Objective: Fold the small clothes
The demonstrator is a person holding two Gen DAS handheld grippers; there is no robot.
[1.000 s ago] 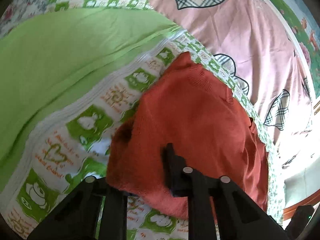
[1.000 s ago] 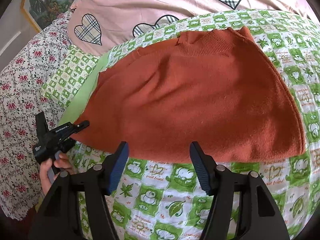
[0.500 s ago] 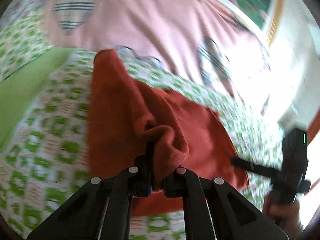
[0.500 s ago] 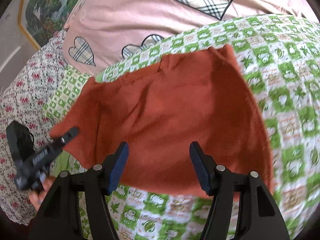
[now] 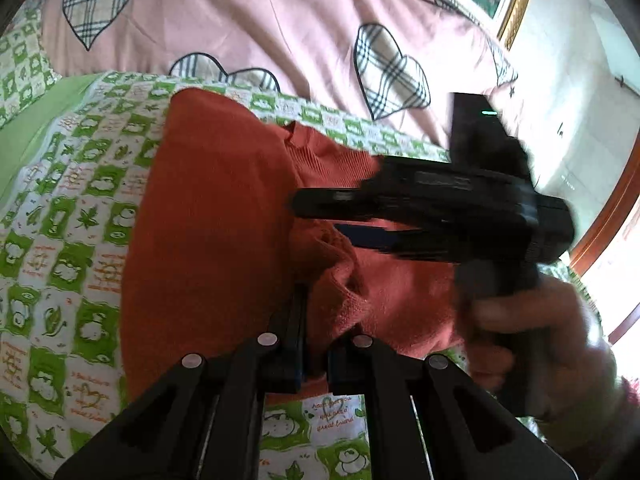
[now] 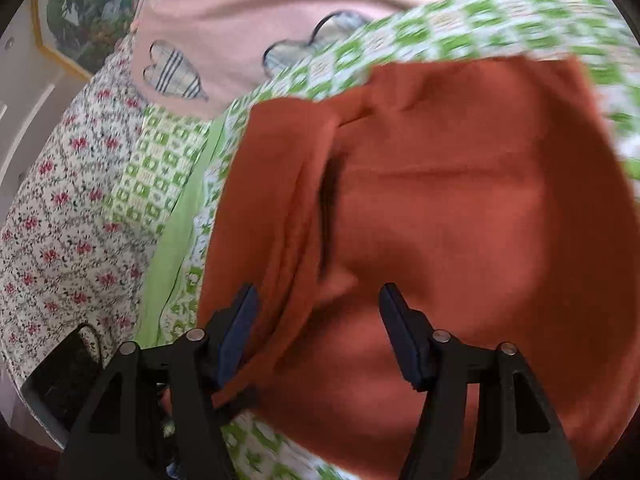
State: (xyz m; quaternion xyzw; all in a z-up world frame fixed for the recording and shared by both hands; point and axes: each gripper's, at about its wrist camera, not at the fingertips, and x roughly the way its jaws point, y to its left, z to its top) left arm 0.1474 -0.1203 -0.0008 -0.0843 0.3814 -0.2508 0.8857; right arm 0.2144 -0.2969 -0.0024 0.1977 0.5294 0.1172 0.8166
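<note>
A rust-orange knit garment (image 5: 208, 216) lies on the green-and-white patterned sheet (image 5: 68, 216). My left gripper (image 5: 316, 344) is shut on a bunched edge of the garment and holds it folded over onto the rest of the cloth. In the right wrist view the garment (image 6: 460, 208) fills the middle, with a folded flap along its left side. My right gripper (image 6: 320, 320) is open just above the cloth, holding nothing. It also shows in the left wrist view (image 5: 320, 216), hovering over the garment's right part.
A pink quilt with plaid hearts (image 5: 248, 16) lies behind the garment. A floral sheet (image 6: 52, 208) and a plain green strip (image 6: 176, 232) are at the left. A framed picture (image 6: 80, 12) hangs on the wall.
My left gripper has carried the garment's edge rightward over the cloth. My right gripper has moved forward over the garment, close to the left gripper. It stays open.
</note>
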